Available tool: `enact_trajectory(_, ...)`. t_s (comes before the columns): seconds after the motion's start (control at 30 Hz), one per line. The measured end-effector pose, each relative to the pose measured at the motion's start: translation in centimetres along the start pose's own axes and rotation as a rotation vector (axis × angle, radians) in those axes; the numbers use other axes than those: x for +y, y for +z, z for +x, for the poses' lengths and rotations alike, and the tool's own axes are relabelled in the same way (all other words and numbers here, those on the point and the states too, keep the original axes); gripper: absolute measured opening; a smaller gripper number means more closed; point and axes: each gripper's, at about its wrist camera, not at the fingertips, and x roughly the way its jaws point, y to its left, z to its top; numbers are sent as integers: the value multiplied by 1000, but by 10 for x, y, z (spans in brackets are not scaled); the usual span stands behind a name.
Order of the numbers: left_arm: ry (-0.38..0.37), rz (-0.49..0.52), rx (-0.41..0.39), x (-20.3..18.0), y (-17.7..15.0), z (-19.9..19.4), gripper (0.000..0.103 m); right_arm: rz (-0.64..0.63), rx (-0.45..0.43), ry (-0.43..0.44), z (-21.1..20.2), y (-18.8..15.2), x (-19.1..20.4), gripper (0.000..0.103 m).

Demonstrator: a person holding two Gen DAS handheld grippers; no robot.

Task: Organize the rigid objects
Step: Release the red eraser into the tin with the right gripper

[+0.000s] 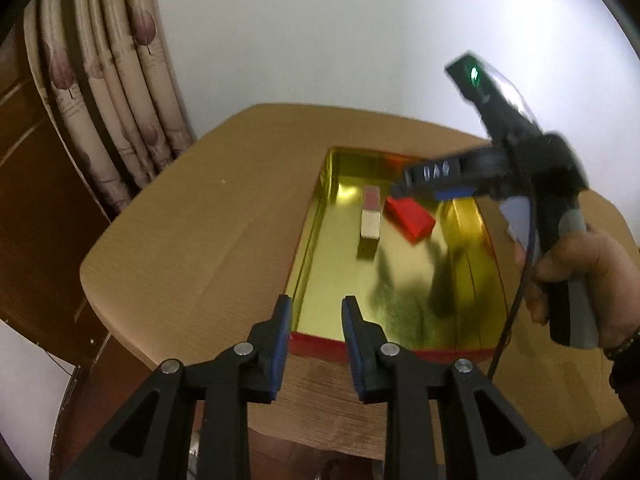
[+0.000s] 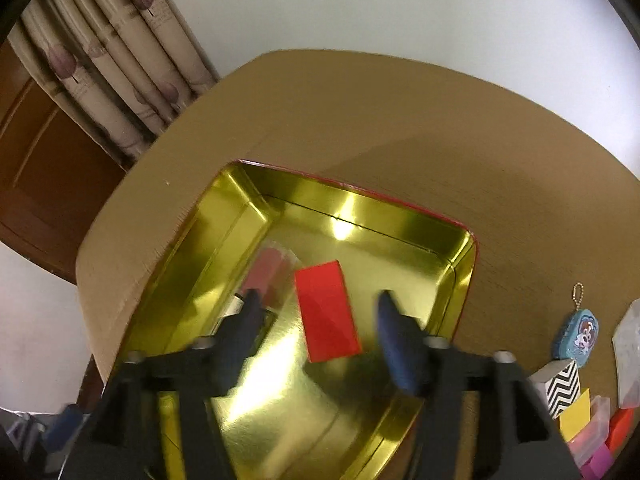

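A gold-lined tin tray with a red rim (image 1: 316, 344) (image 2: 466, 264) lies on the round wooden table. Inside it stands a cream and pink block (image 1: 371, 216), partly hidden behind my right gripper's left finger in the right wrist view (image 2: 264, 272). A red rectangular block (image 2: 326, 312) (image 1: 409, 216) lies below my right gripper (image 2: 316, 312), apart from both fingers; whether it rests on the tray floor or is in the air I cannot tell. The right gripper (image 1: 416, 190) is open above the tray. My left gripper (image 1: 316, 316) is open and empty over the tray's near rim.
On the table (image 2: 400, 128) right of the tray lie a blue keychain charm (image 2: 578, 334), a black-and-white zigzag block (image 2: 562, 386), a yellow block (image 2: 576, 416), pink and red pieces and a clear plastic item (image 2: 632, 352). A curtain (image 1: 120, 92) hangs behind the table.
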Motion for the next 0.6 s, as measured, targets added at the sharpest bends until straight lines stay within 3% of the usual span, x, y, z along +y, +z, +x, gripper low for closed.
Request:
enact_trajectory(0.17,-67,6,26,-5,-3,7,26,7,-185,29,-51,-18,-14,63)
enact_trajectory(0.23,-96,31,30,-15,-6,7,26,23,-272,-14,-86,-48,-35,64)
enact_trajectory(0.3,-110,65,29,-27,-9,3,26,43,-325,-70,-109,-79,-59,71)
enact_trajectory(0.47,-169,178,7,-69,-15,-14,26,90,-358,-338,-159,-156,-144,72)
enact_trajectory(0.53,-228,204,25,-87,-15,-18,26,90,-330,-492,-172,-184,-181,72)
enact_trajectory(0.6,-305,213,68,-110,-10,-18,26,118,-306,-541,-180,-203,-211,72)
